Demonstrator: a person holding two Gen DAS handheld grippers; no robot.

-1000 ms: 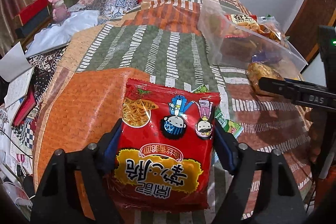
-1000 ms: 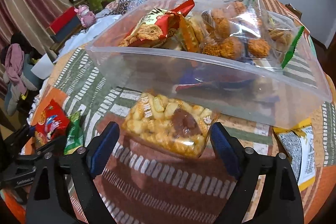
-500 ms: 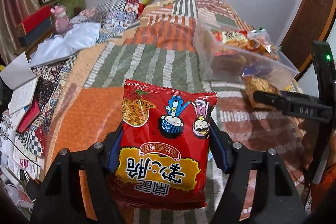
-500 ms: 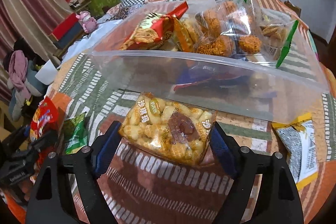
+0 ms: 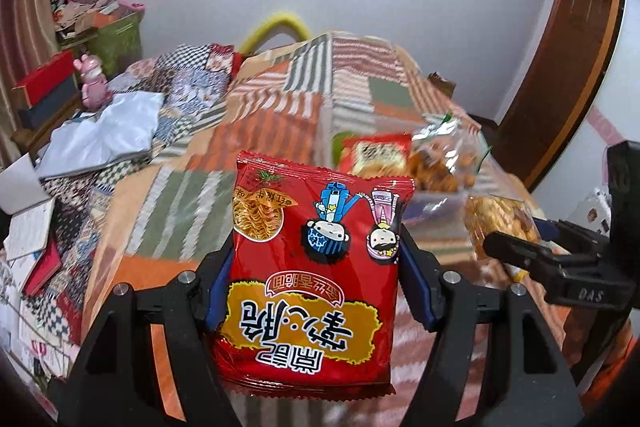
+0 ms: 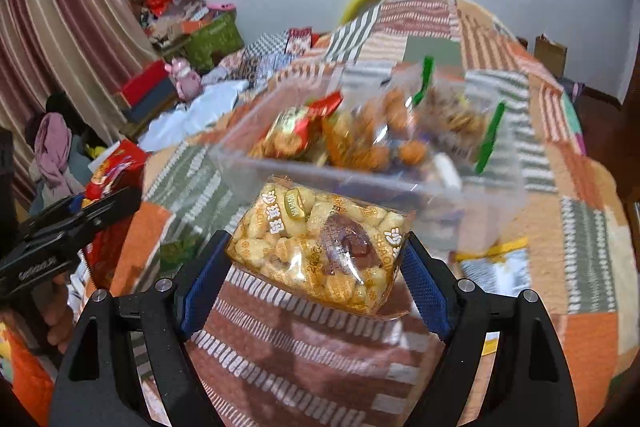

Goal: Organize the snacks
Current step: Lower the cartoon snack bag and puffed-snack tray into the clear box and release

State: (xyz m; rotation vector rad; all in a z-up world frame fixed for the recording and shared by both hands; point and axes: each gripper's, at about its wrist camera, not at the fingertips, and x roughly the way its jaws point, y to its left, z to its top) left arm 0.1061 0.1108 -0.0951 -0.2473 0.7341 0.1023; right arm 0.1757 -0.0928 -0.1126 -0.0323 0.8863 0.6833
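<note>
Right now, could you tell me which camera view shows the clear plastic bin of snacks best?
The right wrist view: the clear plastic bin sits just beyond the yellow puffed-snack pack in the right gripper, its rim and contents visible, though blurred. The left wrist view shows only part of the bin, behind the red noodle packet.

Both wrist views look down across the same quilt (image 5: 280, 115).

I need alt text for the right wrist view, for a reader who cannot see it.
The right gripper holds a clear pack of puffed snacks between its blue fingers, above a patchwork blanket. Behind it stands a clear plastic box with snack bags inside.
</note>
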